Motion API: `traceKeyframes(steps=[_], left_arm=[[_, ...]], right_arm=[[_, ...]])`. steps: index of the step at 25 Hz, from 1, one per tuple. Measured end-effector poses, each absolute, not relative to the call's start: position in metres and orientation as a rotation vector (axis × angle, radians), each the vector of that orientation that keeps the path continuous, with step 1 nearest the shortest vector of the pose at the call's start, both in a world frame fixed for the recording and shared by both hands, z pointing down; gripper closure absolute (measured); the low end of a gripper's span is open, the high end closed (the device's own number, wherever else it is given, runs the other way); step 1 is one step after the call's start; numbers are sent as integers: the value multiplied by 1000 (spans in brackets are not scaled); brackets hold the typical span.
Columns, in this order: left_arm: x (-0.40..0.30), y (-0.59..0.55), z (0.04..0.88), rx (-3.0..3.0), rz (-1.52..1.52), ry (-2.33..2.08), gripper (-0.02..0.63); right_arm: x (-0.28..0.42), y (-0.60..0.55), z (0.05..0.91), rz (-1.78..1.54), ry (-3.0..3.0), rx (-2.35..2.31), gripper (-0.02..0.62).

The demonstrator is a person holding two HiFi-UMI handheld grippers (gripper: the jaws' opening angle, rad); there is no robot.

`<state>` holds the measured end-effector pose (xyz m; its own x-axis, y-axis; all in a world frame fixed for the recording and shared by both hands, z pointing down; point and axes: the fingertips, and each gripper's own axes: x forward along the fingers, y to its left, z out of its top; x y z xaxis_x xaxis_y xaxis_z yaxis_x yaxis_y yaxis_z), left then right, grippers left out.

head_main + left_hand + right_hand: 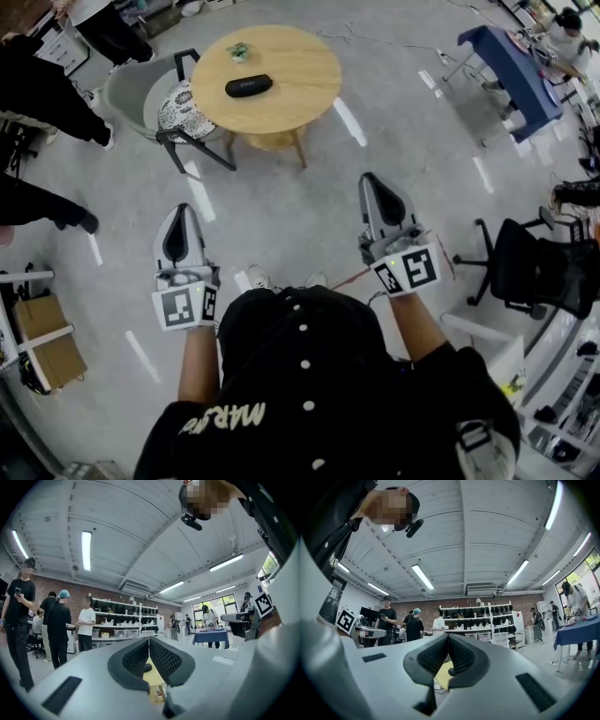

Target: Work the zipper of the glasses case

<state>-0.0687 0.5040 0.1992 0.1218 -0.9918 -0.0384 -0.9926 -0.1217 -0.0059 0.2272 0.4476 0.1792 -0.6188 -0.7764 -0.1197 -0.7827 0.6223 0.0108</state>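
Head view: open grey floor (281,202) lay between the person and the round wooden table (305,56), with a chair (127,94) against its left edge. A black oval glasses case (248,85) lay flat near the table's middle. The left gripper (183,214) and right gripper (370,183) were both pinched together, empty, well short of it.

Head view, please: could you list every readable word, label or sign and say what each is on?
"MAR": pale letters on the person's black shirt; the rest is creased and unreadable.
Square markers on the left gripper and right gripper: black-and-white patterns, no words.
Small pale mark on the glasses case, on the round table: too small to read.
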Motion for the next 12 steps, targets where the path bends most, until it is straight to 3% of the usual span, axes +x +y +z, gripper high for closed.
traceKeyframes(steps=[2,4,5,12], left_arm=[[-73,501,198,-2343,48,2038,593],[-79,498,200,-2370,60,2032,474],[-84,496,202,-2385,66,2034,451],[-130,490,213,-2438,42,2002,433]], right_arm=[[220,446,179,99,2736,-1318,570],[213,444,179,89,2731,-1323,471],[210,444,179,83,2727,-1331,448],[168,444,184,97,2707,-1398,439]])
